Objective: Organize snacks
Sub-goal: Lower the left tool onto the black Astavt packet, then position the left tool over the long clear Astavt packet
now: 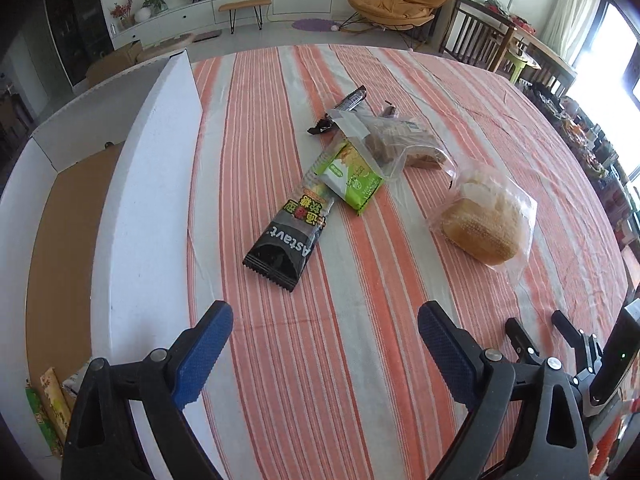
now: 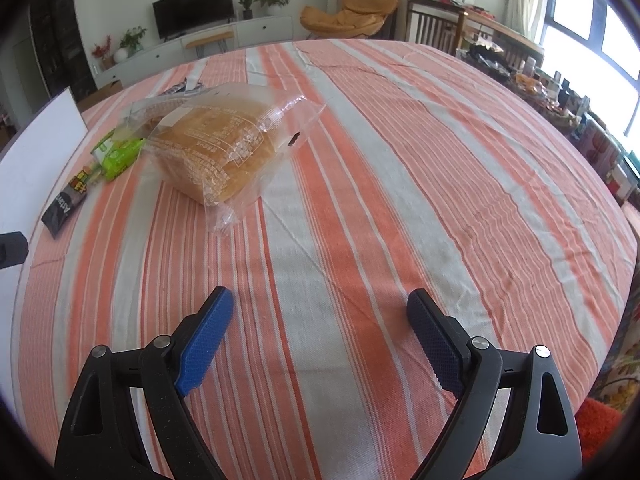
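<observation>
Left wrist view
- Left gripper (image 1: 325, 312): jaws stand wide with nothing between them, above the striped tablecloth (image 1: 280, 360).
- Black packet (image 1: 282, 240): lies flat on the cloth ahead of the gripper, its far end tucked under the green packet (image 1: 354, 178).
- Green packet: rests partly on the black packet, and its far end is under the clear bag of brown pieces (image 1: 394, 140).
- Dark bar wrapper (image 1: 340, 110): lies behind the clear bag, touching it.
- Bagged bread (image 1: 482, 220): sits to the right of the pile, apart from the green packet.
- Box (image 1: 60, 216): open, with white walls and a brown floor, stands at the left edge of the cloth; a few packets (image 1: 48, 404) lie in its near corner.
- Right gripper (image 1: 536, 320): seen at the lower right, black fingers spread.

Right wrist view
- Right gripper (image 2: 320, 302): jaws wide apart, empty, over bare cloth (image 2: 360, 200).
- Bagged bread (image 2: 212, 148): lies ahead and to the left, well apart from the fingers.
- Green packet (image 2: 118, 156) and black packet (image 2: 66, 204): left of the bread, near the white box wall (image 2: 36, 152).
</observation>
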{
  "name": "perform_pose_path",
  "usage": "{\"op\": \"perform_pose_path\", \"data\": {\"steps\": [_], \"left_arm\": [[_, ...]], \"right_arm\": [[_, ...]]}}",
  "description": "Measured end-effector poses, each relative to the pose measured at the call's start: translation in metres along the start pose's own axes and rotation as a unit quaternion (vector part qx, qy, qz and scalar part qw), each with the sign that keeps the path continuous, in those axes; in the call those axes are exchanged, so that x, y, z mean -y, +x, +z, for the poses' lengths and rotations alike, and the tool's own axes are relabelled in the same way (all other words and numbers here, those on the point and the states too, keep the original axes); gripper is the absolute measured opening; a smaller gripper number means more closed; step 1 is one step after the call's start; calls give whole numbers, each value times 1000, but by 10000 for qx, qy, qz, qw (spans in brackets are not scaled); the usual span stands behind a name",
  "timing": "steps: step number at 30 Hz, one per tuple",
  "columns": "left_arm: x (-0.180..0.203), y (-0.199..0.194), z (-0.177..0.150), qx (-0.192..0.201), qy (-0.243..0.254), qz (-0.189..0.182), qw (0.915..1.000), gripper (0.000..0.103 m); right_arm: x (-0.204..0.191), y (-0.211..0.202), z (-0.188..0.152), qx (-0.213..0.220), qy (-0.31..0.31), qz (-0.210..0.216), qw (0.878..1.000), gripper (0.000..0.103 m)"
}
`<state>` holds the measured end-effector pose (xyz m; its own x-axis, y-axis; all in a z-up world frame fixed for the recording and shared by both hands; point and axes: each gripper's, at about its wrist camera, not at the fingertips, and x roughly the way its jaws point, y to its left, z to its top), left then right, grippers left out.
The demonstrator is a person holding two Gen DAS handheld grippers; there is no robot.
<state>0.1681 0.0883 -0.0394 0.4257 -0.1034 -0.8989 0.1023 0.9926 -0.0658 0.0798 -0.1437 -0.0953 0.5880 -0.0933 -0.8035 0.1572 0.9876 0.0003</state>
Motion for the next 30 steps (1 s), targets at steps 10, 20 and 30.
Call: {"op": "perform_pose_path", "data": {"steps": [10,20,30], "left_arm": [[12,81,49,-238,623,774,9948,93],[16,57,-3,-211,-146,-13,9997,21],[23,36,-48,280,-307,165,9990,79]], "right_arm": [[0,0,0,15,9,-2,10000,92],[0,0,-1,11,19,-9,10000,92],[-1,-2,-1,38,49,-31,10000,92]]}}
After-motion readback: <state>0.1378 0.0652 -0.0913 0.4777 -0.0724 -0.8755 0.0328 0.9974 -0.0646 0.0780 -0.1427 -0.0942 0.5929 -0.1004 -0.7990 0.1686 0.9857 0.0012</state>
